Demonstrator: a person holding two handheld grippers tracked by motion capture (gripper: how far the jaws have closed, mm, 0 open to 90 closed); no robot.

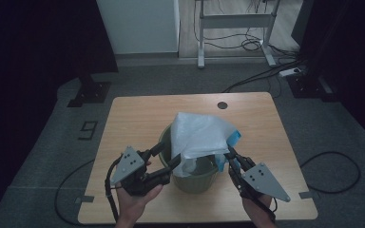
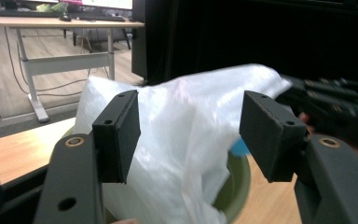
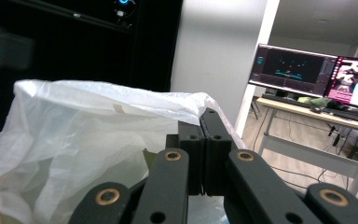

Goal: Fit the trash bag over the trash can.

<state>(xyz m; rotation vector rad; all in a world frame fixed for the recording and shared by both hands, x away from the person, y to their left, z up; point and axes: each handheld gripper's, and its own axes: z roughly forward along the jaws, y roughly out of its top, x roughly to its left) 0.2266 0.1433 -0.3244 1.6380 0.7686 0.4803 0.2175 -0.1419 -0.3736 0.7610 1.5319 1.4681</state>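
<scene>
1. While the right gripper (image 3: 204, 154) had its jaws pressed together, with no gap showing between the pads in the right gripper view, thin plastic of the white bag (image 3: 88, 135) ran right up to them. My read was that it pinched the bag's edge, though the pinched film itself was hidden between the pads.
2. Left gripper (image 2: 191, 135) jaws stood wide apart, pads on either side of the bag (image 2: 186, 121) with the film between them but not clamped. In the high view its tips (image 1: 171, 159) sat at the near left rim of the bin.
3. Bag (image 1: 197, 135) sat bunched up over the green bin (image 1: 195, 180), which stood on the wooden table (image 1: 138, 118) near its front middle. Most of the plastic rose above the bin mouth like a tent; some hung down inside.
4. Small blue thing (image 1: 235, 138) poked out at the bag's right side, touching the plastic. Could not tell what it was.
5. Progress, as a judgement: lining the bin looked partly done. Bag was placed over the opening and one side was gripped. Not done yet: the mouth of the bag was not spread, and no edge was folded down over the rim anywhere visible; the green rim (image 2: 235, 186) was bare on the near side.
6. Left to do, likely: left gripper shuts on the near edge, both pull the opening apart, tuck it over the rim and push the slack down inside.
7. Outward: a person's hands (image 1: 138, 202) held both grippers from the bottom edge, cables trailing off the table.
</scene>
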